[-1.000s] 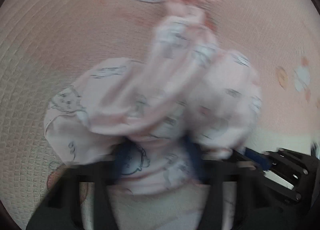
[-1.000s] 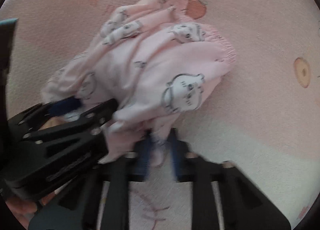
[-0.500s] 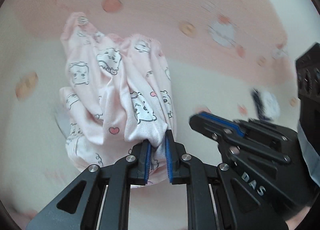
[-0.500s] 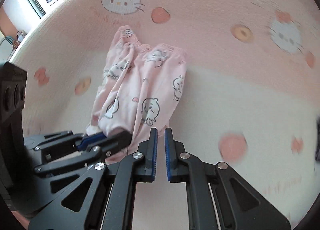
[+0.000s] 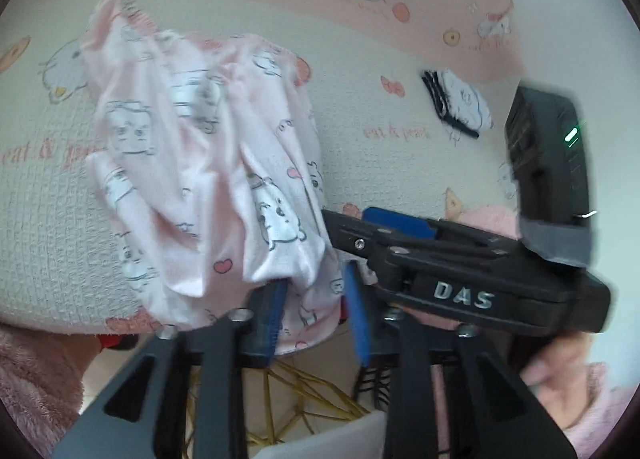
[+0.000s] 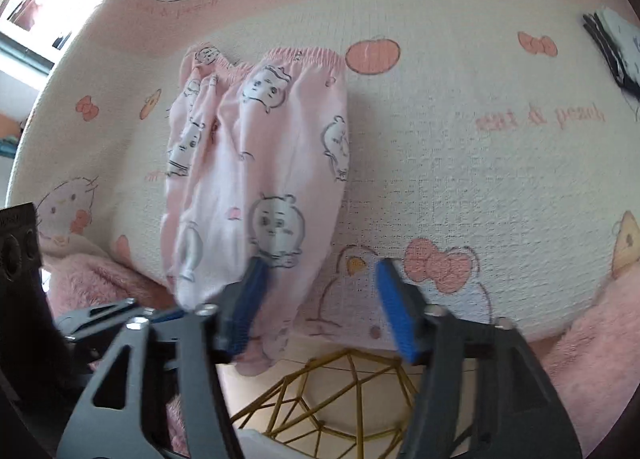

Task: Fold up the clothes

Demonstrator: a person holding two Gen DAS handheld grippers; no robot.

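Observation:
Pink trousers point(image 6: 256, 163) with cartoon prints lie stretched on the Hello Kitty table cover point(image 6: 460, 179), waistband at the far end. Their leg ends hang over the near edge. In the left wrist view the trousers point(image 5: 192, 163) look bunched and wrinkled. My left gripper point(image 5: 316, 311) is opening, and the hem hangs loosely between its blue pads point(image 5: 276, 307). My right gripper point(image 6: 320, 311) is opening too. One leg end lies beside its left pad point(image 6: 248, 303), and the pads do not press on it. The right gripper's body point(image 5: 460, 291) crosses the left wrist view.
A small folded white garment with dark stripes point(image 5: 456, 103) lies far right on the cover, also seen as a folded garment point(image 6: 616, 47). A gold wire frame point(image 6: 320, 391) stands below the table edge. Fluffy pink sleeves point(image 5: 32, 379) flank the grippers. A window point(image 6: 36, 7) is at the far left.
Both grippers pulled back to the near table edge, drawing the trousers out lengthwise. The left gripper's jaws, earlier shut on the hem, have spread. The right gripper's jaws have spread too.

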